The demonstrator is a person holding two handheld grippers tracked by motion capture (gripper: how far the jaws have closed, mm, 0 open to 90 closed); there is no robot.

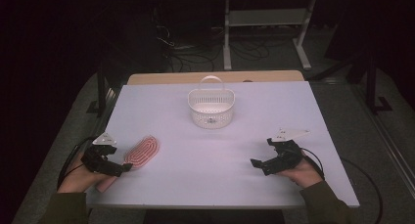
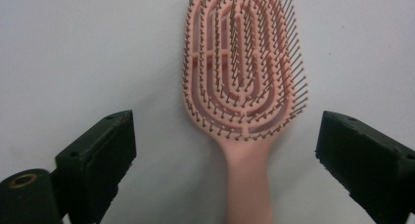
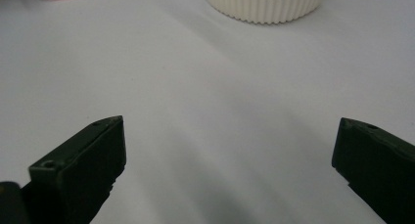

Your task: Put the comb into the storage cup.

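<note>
1. Nearest the camera, two sleeved forearms are coming in over the front edge of the pale white rectangular table [image 1: 215, 150], which is lying bare and matte between the hands.
2. At the front left, the left gripper [image 1: 125, 168] is hovering over the handle of the pink plastic vented hairbrush [image 1: 142, 151]; its jaws are standing spread, one on each side of the handle and not touching it, as the left gripper view shows [image 2: 244, 77].
3. That hairbrush is lying flat near the table's front left, bristles up, its oval head pointing away and slightly right.
4. At the front right, the right gripper [image 1: 254, 162] is resting low by the table's edge with its jaws spread wide and bare table between them, well apart from the brush.
5. Farther back, near the table's middle rear, a white perforated plastic basket with an arched handle [image 1: 211, 106] is standing upright; nothing is showing inside it.
6. Behind the table, a tan wooden board edge [image 1: 161, 78] is peeking out.
7. Beyond that, the dark room is showing grey floor, tangled black cables [image 1: 195, 53] and a white metal frame [image 1: 266, 18].
</note>
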